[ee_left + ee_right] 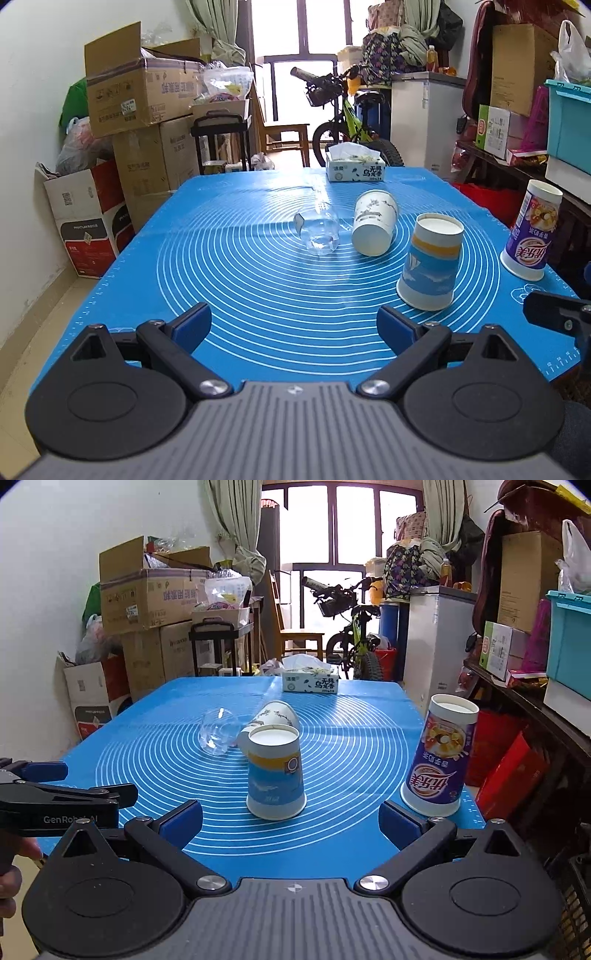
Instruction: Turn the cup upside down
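The clear glass cup (320,233) lying on its side is hard to read: its walls blend into the blue silicone mat with white concentric rings (258,280), and only highlights mark its outline. In the right wrist view the white paper cup with a dark ink print (275,716), also on its side, is partly hidden behind the blue-and-white paper cup with a yellow band (275,775), which stands upside down, base up. Seen from the left wrist, that banded cup sits near the mat's ring centre, the ink-print cup just behind it and the glass cup touching or nearly touching the ink-print cup; I cannot tell which. The tall purple-and-white paper cup (439,760) stands inverted well to the right of the banded cup, near the mat's edge.

The left gripper (293,325) hovers low over the near part of the mat, fingers spread wide, holding nothing. The right gripper (291,821) is likewise spread and empty, level with the banded cup. A hand is cut off at the right wrist view's left edge.

The mat covers the desk (476,821); a tissue box (355,168) sits at the far edge. Behind are stacked cardboard boxes (144,96), a bicycle (343,118) and a window.
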`<state>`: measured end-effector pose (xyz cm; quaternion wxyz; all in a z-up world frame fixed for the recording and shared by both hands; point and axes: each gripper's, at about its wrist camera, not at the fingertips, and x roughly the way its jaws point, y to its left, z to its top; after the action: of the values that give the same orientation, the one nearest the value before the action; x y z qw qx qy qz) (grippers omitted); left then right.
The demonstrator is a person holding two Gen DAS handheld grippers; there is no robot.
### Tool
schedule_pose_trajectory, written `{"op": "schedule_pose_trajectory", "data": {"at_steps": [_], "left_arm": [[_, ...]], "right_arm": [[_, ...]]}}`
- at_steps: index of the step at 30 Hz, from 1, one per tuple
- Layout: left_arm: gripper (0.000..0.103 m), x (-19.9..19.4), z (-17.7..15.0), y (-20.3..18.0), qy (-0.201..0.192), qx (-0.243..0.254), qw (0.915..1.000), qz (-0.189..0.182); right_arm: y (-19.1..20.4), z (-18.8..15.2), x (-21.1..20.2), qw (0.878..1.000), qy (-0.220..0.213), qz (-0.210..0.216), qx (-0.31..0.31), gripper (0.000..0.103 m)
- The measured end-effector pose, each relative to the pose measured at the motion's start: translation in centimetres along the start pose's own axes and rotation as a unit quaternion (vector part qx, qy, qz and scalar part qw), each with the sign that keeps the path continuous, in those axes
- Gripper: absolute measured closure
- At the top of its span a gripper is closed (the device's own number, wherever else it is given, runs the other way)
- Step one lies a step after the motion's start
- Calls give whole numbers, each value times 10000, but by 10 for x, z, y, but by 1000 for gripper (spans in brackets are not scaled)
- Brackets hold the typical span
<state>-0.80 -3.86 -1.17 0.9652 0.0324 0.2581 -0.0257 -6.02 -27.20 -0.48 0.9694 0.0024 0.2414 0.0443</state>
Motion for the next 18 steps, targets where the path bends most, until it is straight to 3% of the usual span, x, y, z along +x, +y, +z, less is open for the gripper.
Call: {"op": "schedule_pose_trajectory", "data": {"at_steps": [18], "left_arm": [[8, -18, -8, -3, -93, 54, 9999, 28]], "right_arm": [[5, -4, -21, 9999, -98, -24, -36, 0]]}}
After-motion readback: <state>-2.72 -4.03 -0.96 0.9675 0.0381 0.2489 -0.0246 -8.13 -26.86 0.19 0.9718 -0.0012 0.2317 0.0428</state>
